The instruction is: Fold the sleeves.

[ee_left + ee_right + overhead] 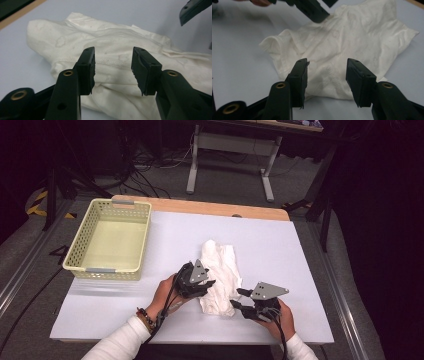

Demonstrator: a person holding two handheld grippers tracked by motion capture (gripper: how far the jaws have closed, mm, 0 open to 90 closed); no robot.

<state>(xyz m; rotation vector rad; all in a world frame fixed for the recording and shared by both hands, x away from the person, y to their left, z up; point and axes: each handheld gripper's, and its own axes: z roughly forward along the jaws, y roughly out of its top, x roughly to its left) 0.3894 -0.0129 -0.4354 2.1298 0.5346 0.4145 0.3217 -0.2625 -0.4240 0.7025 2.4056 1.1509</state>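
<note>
While both grippers hover at the near end of a crumpled white cloth [219, 272], neither one grips it. The left gripper [113, 72] has its fingers [86, 71] released and parted about halfway, with fabric lying in view behind the gap but not pinched; the pads press on nothing. The right gripper [327, 81] is likewise let go, its fingers [359, 81] spread to a similar width over the cloth's near edge, and nothing sits clamped between them. From the high view, the left gripper [196, 279] sits at the cloth's left side and the right gripper [254, 302] just beside its near right corner. The cloth lies on the white surface [280, 255], near the middle and somewhat toward the near edge, well apart from the pale yellow basket [92, 270] at the far left corner. Its long axis runs from the far edge toward the near edge, tilted slightly, with the narrower end pointing away toward the far edge and the wider, bunched end nearest the person.
</note>
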